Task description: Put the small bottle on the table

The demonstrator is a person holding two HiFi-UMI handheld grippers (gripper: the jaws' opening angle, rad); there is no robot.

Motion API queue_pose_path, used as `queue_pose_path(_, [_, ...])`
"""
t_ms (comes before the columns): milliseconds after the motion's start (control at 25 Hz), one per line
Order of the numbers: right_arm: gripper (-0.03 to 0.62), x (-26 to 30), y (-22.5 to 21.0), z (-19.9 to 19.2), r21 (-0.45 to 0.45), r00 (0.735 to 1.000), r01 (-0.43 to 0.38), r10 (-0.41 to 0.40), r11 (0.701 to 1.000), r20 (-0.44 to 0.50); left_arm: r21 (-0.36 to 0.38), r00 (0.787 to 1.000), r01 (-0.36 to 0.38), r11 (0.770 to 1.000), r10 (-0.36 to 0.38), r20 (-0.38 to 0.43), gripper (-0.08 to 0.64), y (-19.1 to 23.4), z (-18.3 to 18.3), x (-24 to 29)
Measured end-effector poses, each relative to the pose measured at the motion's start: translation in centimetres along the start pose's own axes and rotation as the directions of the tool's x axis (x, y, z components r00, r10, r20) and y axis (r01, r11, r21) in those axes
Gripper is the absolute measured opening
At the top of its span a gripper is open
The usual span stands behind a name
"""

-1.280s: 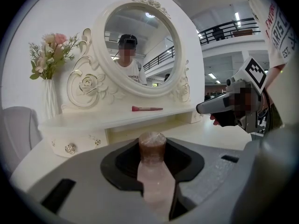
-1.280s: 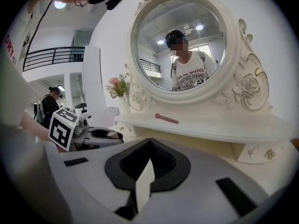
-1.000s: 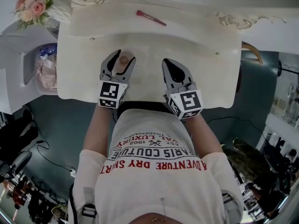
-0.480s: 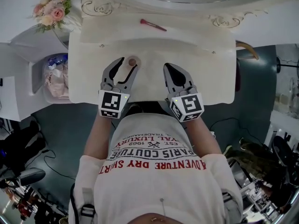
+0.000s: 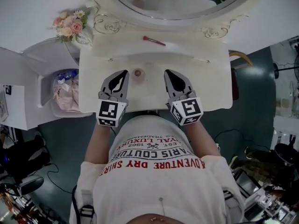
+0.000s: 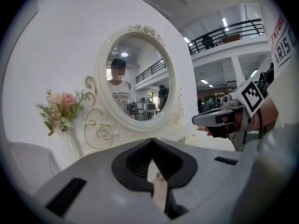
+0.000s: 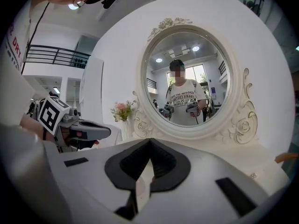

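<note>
The small bottle (image 5: 138,72), pinkish with a brown cap, stands upright on the cream dressing table (image 5: 210,87), seen in the head view. My left gripper (image 5: 124,73) lies just left of it, jaws shut and empty, a small gap away from the bottle. Level with it, on the bottle's other side, my right gripper (image 5: 167,72) rests on the tabletop, also shut with nothing in it. In the left gripper view the jaws (image 6: 150,140) meet at the tip. The right gripper view shows its jaws (image 7: 150,140) closed the same way.
A pink makeup brush (image 5: 154,41) lies at the back of the table under the oval mirror (image 5: 173,1). A vase of flowers (image 5: 70,26) stands at the back left. Left of the table is a bin with a bag (image 5: 65,92).
The left gripper's jaws, open round the bottle a second ago, have shut and drawn off to the bottle's left. The bottle now stands free. The head view has tilted toward the mirror.
</note>
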State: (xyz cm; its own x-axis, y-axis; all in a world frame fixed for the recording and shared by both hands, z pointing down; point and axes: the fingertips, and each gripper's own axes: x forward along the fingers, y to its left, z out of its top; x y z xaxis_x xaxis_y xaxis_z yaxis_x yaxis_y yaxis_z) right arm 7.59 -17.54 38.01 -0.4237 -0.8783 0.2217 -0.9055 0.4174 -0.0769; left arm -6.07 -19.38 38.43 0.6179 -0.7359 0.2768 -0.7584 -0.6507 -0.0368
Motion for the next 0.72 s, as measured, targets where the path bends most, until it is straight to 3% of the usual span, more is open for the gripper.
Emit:
queue_pose_path(320, [-0.002,-1.0,0.0,2.9,-0.038,0.998,0.001,0.001,0.999,0.06,0.06,0.999,0.022,0.998,-0.024,0.037,0.008,-0.4,3.1,-2.5])
queue_pose_path(720, [-0.002,-1.7,1.6,4.2,-0.068,0.995,-0.055,0.06,0.996,0.083,0.031,0.991,-0.038,0.999,0.034,0.126,0.008,1.2,4.9,-4.5])
